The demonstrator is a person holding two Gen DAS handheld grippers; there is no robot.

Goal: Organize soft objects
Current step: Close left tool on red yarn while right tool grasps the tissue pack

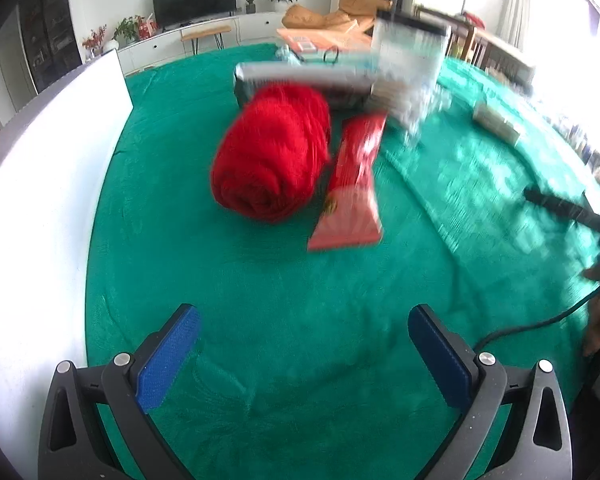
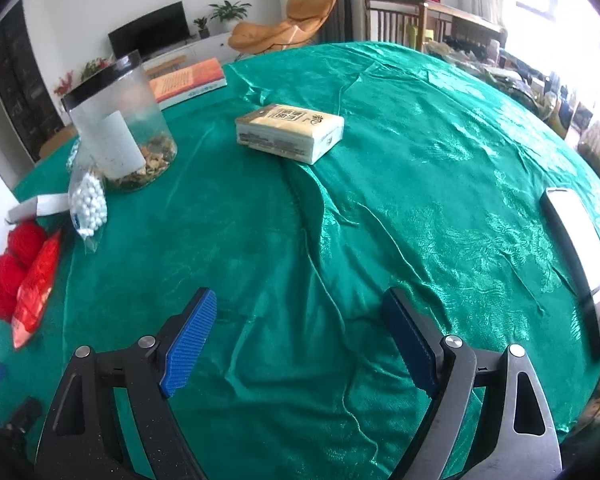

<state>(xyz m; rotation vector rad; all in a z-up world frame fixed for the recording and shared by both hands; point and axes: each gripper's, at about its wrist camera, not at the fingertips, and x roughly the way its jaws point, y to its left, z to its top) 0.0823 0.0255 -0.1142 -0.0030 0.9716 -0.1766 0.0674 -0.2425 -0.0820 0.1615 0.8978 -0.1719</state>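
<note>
Both the left gripper [image 1: 304, 354] and right gripper [image 2: 300, 340] hang spread and empty; a hasty grab at the yarn [image 1: 270, 152] may drag the snack packet [image 1: 352, 184] touching it

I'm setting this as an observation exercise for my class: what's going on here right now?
A person holds two tongs above a green tablecloth; neither is gripping anything. The left tongs stand open facing a red ball of yarn and a red snack bag beside it. The right tongs stand open facing a tissue pack.
</note>
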